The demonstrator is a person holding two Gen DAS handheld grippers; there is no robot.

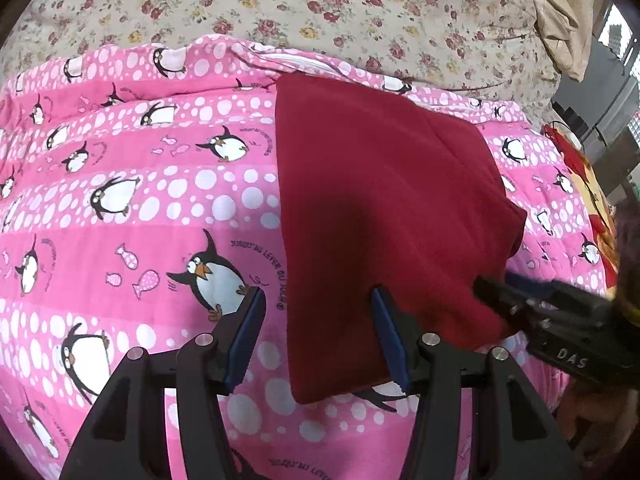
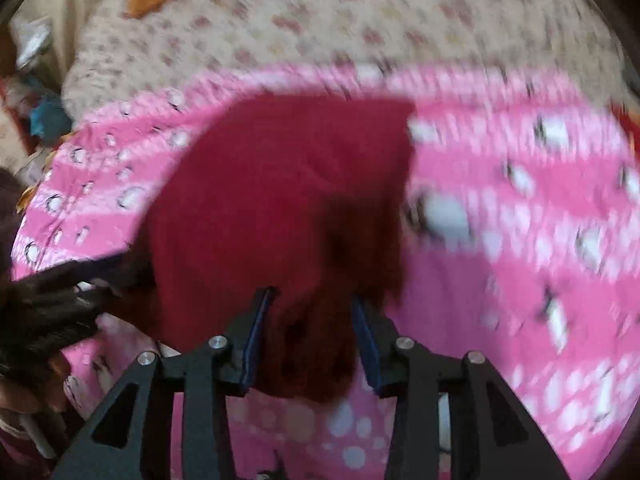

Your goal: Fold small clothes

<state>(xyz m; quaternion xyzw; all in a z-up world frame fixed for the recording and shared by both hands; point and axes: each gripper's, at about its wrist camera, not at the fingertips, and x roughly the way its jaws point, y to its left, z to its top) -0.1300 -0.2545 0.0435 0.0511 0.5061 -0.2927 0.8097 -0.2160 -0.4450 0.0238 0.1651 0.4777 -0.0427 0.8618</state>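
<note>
A dark red garment [image 1: 380, 200] lies folded into a rough rectangle on a pink penguin blanket [image 1: 140, 200]. My left gripper [image 1: 318, 312] is open and straddles the garment's near left edge, with the right finger [image 1: 386, 320] over the cloth and the left finger over the blanket. My right gripper [image 1: 480, 286] reaches in at the garment's near right corner. In the blurred right wrist view the right gripper [image 2: 312, 316] stands open with a bunched fold of the red garment [image 2: 260, 200] between its fingers. The left gripper [image 2: 100, 280] shows at the left edge.
The pink blanket [image 2: 500, 280] covers a bed with a floral sheet [image 1: 320, 0] beyond it. A beige cloth [image 1: 552, 20] lies at the far right, and a red and yellow fabric [image 1: 588, 184] at the blanket's right edge. A person's hand [image 2: 24, 392] shows at the lower left.
</note>
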